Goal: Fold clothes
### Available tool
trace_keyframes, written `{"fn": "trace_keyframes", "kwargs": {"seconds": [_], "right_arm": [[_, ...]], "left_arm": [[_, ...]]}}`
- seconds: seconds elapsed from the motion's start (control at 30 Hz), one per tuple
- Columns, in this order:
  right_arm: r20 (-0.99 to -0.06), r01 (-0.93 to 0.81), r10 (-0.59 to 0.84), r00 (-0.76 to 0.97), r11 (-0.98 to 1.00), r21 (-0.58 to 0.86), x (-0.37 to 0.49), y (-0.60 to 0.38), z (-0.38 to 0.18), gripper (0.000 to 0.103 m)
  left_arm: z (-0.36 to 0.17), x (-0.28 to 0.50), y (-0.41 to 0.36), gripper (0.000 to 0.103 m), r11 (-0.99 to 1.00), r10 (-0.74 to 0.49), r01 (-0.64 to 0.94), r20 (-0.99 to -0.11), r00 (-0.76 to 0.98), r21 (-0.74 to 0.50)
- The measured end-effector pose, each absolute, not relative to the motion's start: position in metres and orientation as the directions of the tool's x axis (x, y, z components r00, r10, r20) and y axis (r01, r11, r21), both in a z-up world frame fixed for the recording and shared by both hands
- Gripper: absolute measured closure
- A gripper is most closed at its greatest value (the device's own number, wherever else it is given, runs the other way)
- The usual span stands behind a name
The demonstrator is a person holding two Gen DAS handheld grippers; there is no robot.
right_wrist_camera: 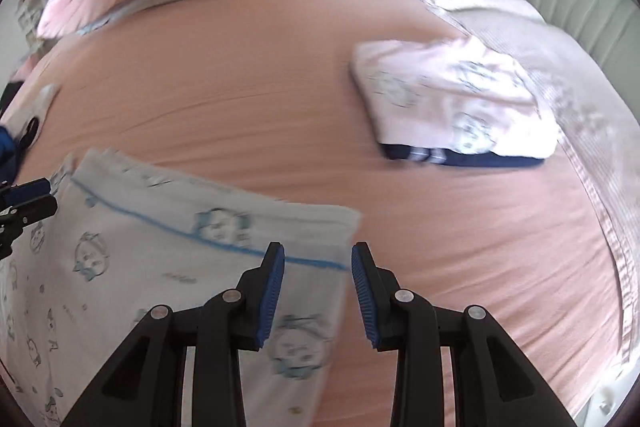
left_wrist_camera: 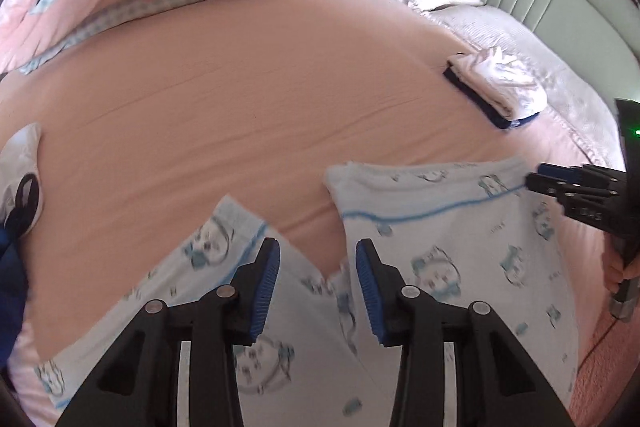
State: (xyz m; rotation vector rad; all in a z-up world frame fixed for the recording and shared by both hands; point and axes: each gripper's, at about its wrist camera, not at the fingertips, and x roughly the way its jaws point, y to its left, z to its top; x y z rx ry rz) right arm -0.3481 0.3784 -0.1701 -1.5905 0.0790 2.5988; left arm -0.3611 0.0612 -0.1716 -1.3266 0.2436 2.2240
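Tongs both part-open: left tongs point(left_wrist_camera: 318, 291) and right tongs point(right_wrist_camera: 318, 293) over printed pants point(right_wrist_camera: 160, 267), clamping nothing.

Printed trousers point(left_wrist_camera: 460, 247) lie on the bed point(left_wrist_camera: 240, 115), folded stack point(left_wrist_camera: 496, 87) beyond.

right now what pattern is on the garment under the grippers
White with small blue cartoon faces and a blue stripe, on the printed garment; right wrist view shows it best.
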Motion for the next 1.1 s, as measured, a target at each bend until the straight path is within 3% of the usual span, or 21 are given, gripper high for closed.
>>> {"fn": "trace_keyframes", "kwargs": {"seconds": [0.17,0.27,0.37,0.47,0.63,0.73,0.77,0.87,0.97,1.03,1.1], "right_arm": [[-0.901,-0.097,-0.019,-0.432,-0.993,0.068,-0.356,0.397,-0.183,0.069],[-0.893,-0.138,0.024,-0.449,-0.990,0.043,-0.356,0.401,-0.184,0.069],[-0.881,-0.162,0.062,-0.468,-0.987,0.016,-0.352,0.406,-0.178,0.068],[-0.902,-0.102,-0.011,-0.431,-0.993,0.060,-0.353,0.409,-0.189,0.068],[-0.880,-0.036,0.192,-0.435,-0.980,-0.197,-0.345,0.389,-0.184,0.070],[-0.895,-0.051,0.182,-0.407,-0.983,-0.177,-0.338,0.397,-0.186,0.070],[-0.895,-0.064,0.178,-0.410,-0.984,-0.166,-0.337,0.401,-0.184,0.070],[-0.893,-0.102,0.165,-0.418,-0.986,-0.134,-0.334,0.411,-0.180,0.070],[-0.880,-0.120,0.118,-0.460,-0.990,-0.071,-0.333,0.413,-0.169,0.070],[-0.872,-0.104,0.093,-0.481,-0.993,-0.048,-0.335,0.407,-0.165,0.070],[-0.871,-0.086,0.071,-0.486,-0.996,-0.033,-0.338,0.400,-0.165,0.069]], "left_arm": [[-0.184,-0.376,0.076,0.066,-0.885,0.298,-0.455,-0.865,-0.404,-0.092],[-0.186,-0.382,0.070,0.065,-0.917,0.315,-0.366,-0.849,-0.423,-0.158],[-0.178,-0.379,0.069,0.065,-0.935,0.292,-0.328,-0.823,-0.487,-0.137],[-0.177,-0.384,0.063,0.065,-0.940,0.307,-0.285,-0.824,-0.476,-0.185],[-0.187,-0.382,0.084,0.065,-0.923,0.282,-0.361,-0.866,-0.412,-0.129],[-0.173,-0.369,0.090,0.065,-0.858,0.432,-0.451,-0.821,-0.373,-0.247],[-0.167,-0.365,0.091,0.065,-0.857,0.434,-0.460,-0.806,-0.402,-0.231],[-0.168,-0.367,0.092,0.065,-0.944,0.166,-0.330,-0.831,-0.530,0.022],[-0.187,-0.378,0.098,0.065,-0.943,0.029,-0.299,-0.861,-0.508,0.144],[-0.197,-0.374,0.113,0.065,-0.906,0.011,-0.371,-0.868,-0.497,0.202],[-0.193,-0.367,0.117,0.065,-0.896,0.104,-0.427,-0.879,-0.466,0.120]]}}
